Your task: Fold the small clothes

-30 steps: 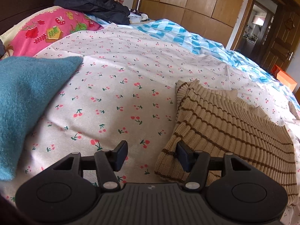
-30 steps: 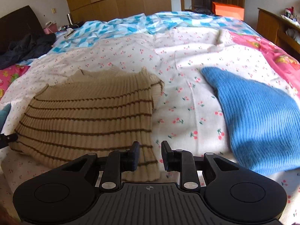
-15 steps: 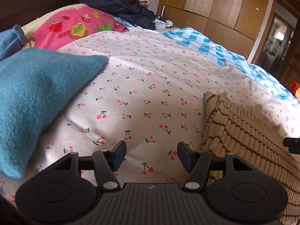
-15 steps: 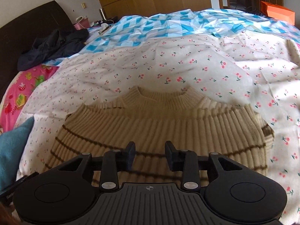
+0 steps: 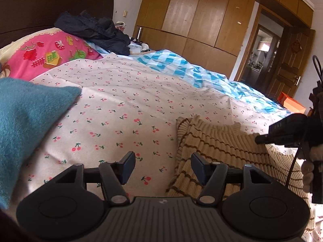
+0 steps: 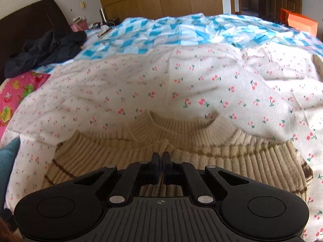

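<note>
Right now the right gripper (image 6: pixel 161 158), low in the middle of its own view, is pinching a small ridge of the beige striped knit sweater (image 6: pixel 201 153) between jaws that have just been closing, and the fabric is bunching up into a peak just ahead of them. From the left wrist view the same gripper (image 5: pixel 259 139) is reaching in from the right edge of the frame, biting the sweater near its ribbed neckline. The sweater (image 5: pixel 218 151) is lying flat on the cherry-print sheet (image 5: pixel 125 109), filling the lower right of that view. The left gripper (image 5: pixel 162 164) is standing open at the bottom centre, holding nothing; one finger is hovering over bare sheet, the other over the sweater's left edge. A teal knit garment (image 5: pixel 26 121) is lying at the left of the frame, well apart from the sweater. The main risk, as I judge it, is that the pinch is taking only the top layer, so lifting would be peeling the sweater open rather than folding it; with the left side unpinned, the whole piece could also be dragging across the sheet and skewing the fold.
</note>
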